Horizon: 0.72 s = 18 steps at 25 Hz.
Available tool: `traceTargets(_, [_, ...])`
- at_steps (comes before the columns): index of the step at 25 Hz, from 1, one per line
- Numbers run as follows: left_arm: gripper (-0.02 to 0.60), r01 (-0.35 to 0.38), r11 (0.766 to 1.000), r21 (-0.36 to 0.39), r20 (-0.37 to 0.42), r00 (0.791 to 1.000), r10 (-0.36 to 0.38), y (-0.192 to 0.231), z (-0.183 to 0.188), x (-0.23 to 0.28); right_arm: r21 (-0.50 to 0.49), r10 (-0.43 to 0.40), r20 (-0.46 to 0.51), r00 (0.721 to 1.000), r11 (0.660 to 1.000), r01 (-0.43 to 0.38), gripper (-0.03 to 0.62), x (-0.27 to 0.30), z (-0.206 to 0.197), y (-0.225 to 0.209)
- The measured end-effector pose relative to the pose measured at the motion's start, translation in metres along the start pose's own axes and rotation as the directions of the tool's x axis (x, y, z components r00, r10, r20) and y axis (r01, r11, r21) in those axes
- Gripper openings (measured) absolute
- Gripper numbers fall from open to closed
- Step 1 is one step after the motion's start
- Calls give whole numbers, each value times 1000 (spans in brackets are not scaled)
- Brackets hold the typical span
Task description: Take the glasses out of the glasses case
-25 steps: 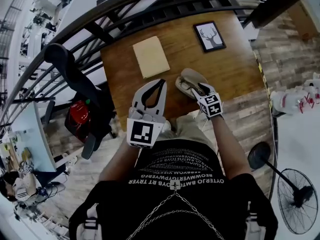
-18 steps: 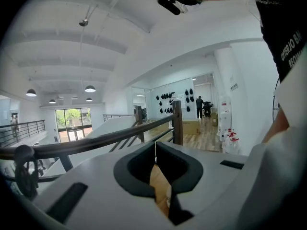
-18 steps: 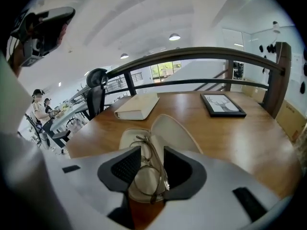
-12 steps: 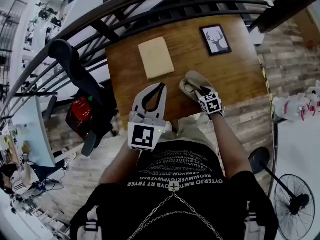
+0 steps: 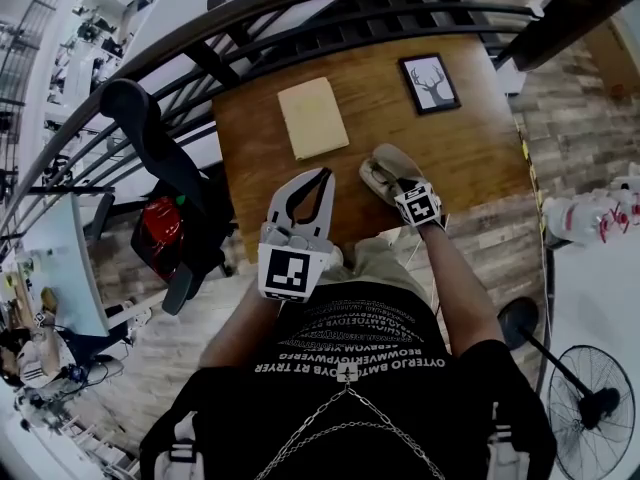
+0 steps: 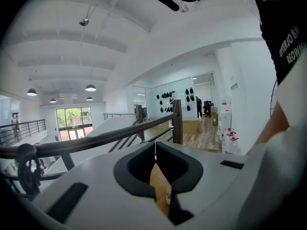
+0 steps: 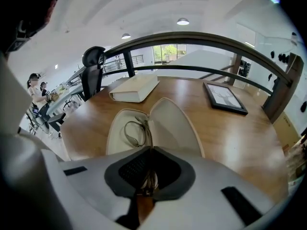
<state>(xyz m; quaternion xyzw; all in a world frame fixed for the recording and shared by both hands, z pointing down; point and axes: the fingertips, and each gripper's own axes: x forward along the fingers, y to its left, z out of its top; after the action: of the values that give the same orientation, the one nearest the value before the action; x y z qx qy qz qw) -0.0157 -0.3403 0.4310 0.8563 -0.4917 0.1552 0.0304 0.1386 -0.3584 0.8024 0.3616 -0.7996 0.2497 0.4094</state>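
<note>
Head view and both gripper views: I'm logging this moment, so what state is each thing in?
Beige clamshell glasses case: open, lid raised.
Thin wire-framed glasses: lying in the case, near end between the right jaws.
Right gripper: jaws have just been closing, now clamped on the glasses.
Left gripper: shut, empty.
Cream hardcover book: closed, flat.
Black-framed deer picture: lying flat.

Head camera: steeply down onto table (image 5: 470, 148). My right gripper (image 7: 149, 147) camera: close over the open glasses case (image 7: 172, 123), shared with head view. Left gripper (image 6: 156, 145) camera: near level, toward railing (image 6: 96, 138).
</note>
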Motion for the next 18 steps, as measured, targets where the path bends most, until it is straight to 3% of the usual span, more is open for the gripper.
traceTargets(10, [29, 14, 1000, -22, 34, 999, -14, 0, 5, -14, 122, -58, 117, 991, 992, 44, 29, -48, 15, -7])
traceTargets(18, [29, 21, 1000, -18, 59, 998, -20, 8, 13, -20, 185, -87, 278, 957, 982, 35, 29, -101, 48, 0])
